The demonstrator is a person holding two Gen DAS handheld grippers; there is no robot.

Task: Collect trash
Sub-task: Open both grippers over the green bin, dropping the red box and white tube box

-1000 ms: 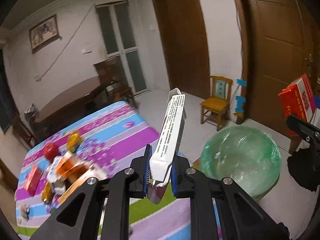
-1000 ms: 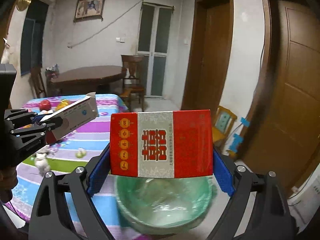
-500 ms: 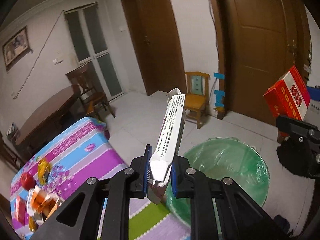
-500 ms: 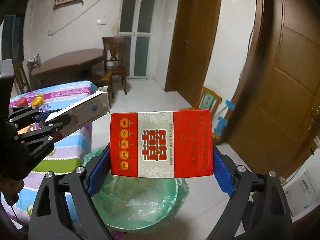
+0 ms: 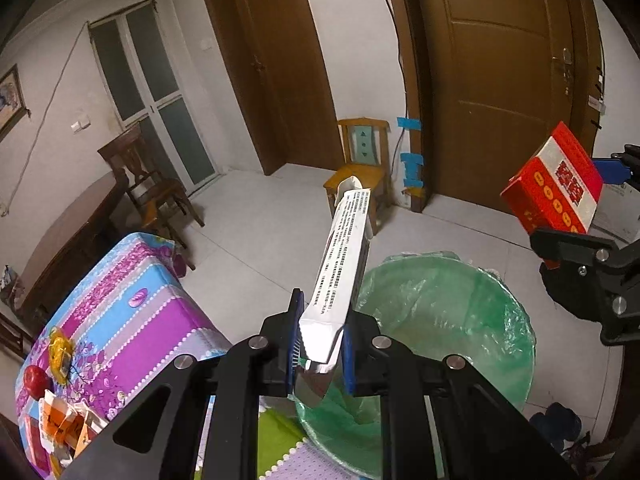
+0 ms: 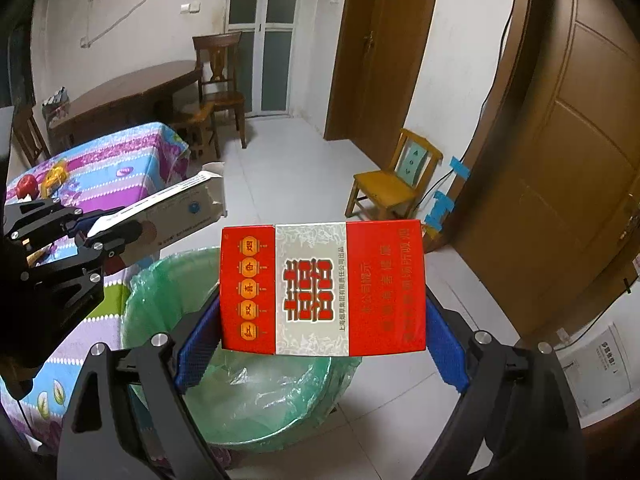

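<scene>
Both pieces of trash are lifted but not yet dropped: the left gripper [image 5: 320, 346] pinches a long white carton [image 5: 340, 264] over the near rim of the green-lined bin [image 5: 460, 312], and the right gripper [image 6: 320, 336] clamps a red box [image 6: 322, 288] above the same bin. Judged roughly midway; release remains, and wrappers [image 5: 64, 420] lie on the striped tablecloth [image 5: 132, 320] left of the bin. White tile floor, small yellow chair [image 5: 360, 164] beyond the bin by brown doors.

Left gripper [image 5: 320, 350]: matte black angular linkage arms are showing round silver screw heads at the joints and triangular cut-outs; its fingers [image 5: 295, 340] are wearing ribbed blue pads. Right gripper [image 6: 322, 354]: identical black arms, silver screws and blue-padded fingers [image 6: 198, 346] are appearing.
</scene>
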